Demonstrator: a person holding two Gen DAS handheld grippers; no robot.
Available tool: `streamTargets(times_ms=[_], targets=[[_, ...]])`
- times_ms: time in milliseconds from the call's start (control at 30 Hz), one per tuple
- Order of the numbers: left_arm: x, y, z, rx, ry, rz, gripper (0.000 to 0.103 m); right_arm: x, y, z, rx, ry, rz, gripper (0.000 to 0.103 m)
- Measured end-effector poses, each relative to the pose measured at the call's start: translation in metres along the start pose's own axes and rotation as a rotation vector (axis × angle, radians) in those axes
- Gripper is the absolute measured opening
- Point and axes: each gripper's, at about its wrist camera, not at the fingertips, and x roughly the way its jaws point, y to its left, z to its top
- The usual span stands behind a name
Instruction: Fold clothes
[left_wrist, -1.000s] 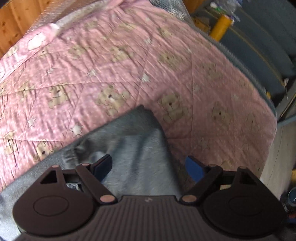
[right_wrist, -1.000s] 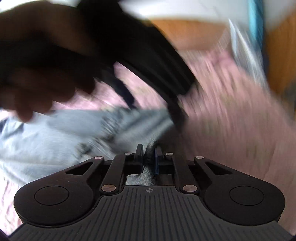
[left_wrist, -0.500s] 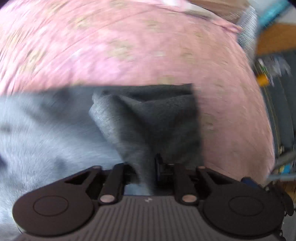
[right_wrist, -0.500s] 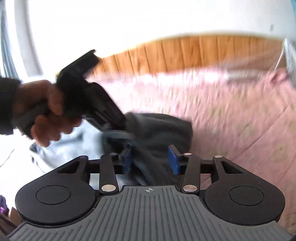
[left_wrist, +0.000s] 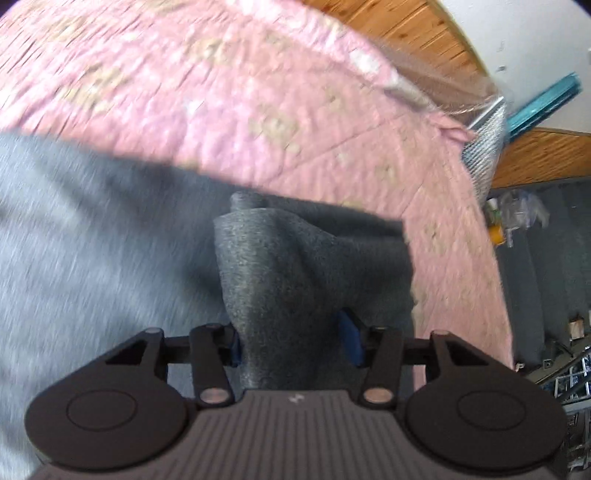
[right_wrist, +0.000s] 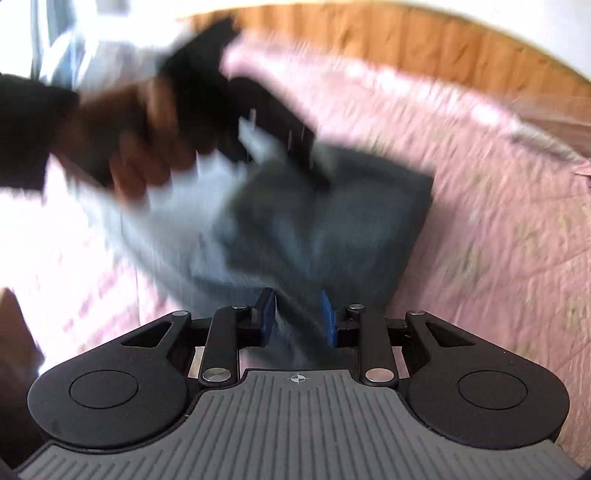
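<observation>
Fingers of the left gripper (left_wrist: 293, 341) stand apart around a raised fold of the grey garment (left_wrist: 288, 266), which half a second ago they pinched shut. Lower centre of its own view, the right gripper (right_wrist: 297, 319) is partly spread (narrower than before) with blurred cloth between its blue pads. The garment lies on the pink quilt (left_wrist: 229, 92).

garment (left_wrist: 110, 236) on quilt (left_wrist: 258, 92), fold (left_wrist: 280, 266) between left gripper (left_wrist: 293, 341) fingers
</observation>
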Motion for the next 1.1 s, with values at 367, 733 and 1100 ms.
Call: streamTargets(times_ms=[367, 733, 1100], targets=[[-0.045, 0.003, -0.005, -0.025, -0.070, 0.054, 0.050, -0.024, -0.012, 0.025, 0.006, -0.071, 0.037, 0.029], [-0.216, 0.098, -0.098, -0.314, -0.235, 0.333, 0.063, 0.031, -0.046, 0.048, 0.120, -0.114, -0.052, 0.037], [-0.321, 0.299, -0.131, -0.558, -0.353, 0.424, 0.088, -0.007, 0.143, 0.127, -0.017, -0.191, -0.097, 0.065]])
